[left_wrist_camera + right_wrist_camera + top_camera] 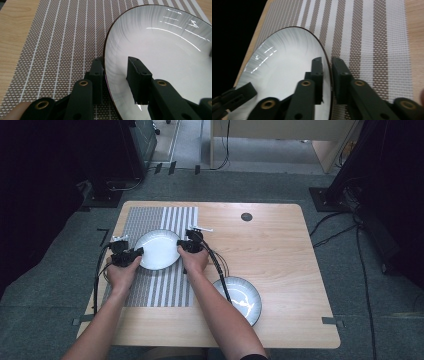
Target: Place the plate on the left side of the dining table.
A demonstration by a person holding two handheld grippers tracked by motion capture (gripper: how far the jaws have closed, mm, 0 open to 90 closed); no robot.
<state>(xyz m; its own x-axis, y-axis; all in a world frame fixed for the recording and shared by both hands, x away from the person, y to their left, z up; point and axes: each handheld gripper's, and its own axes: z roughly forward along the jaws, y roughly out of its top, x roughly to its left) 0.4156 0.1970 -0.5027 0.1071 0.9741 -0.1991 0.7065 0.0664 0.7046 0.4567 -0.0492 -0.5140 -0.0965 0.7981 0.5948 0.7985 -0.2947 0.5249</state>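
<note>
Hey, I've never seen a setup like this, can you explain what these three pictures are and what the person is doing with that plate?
No robot here: a person holds a two-jaw hand tool in each hand. The high view looks down on a wooden table from above the person. The other two come from cameras riding on each tool, looking along its black jaws.

On the table lie a striped mat and two plates. One plate is over the mat; a second plate sits on bare wood near the right forearm.

The left gripper and the right gripper meet the first plate at opposite edges. In each gripper view, one jaw is inside the rim and one outside, so both appear to pinch it. The left jaws look wider apart, so contact there is less certain.
</note>
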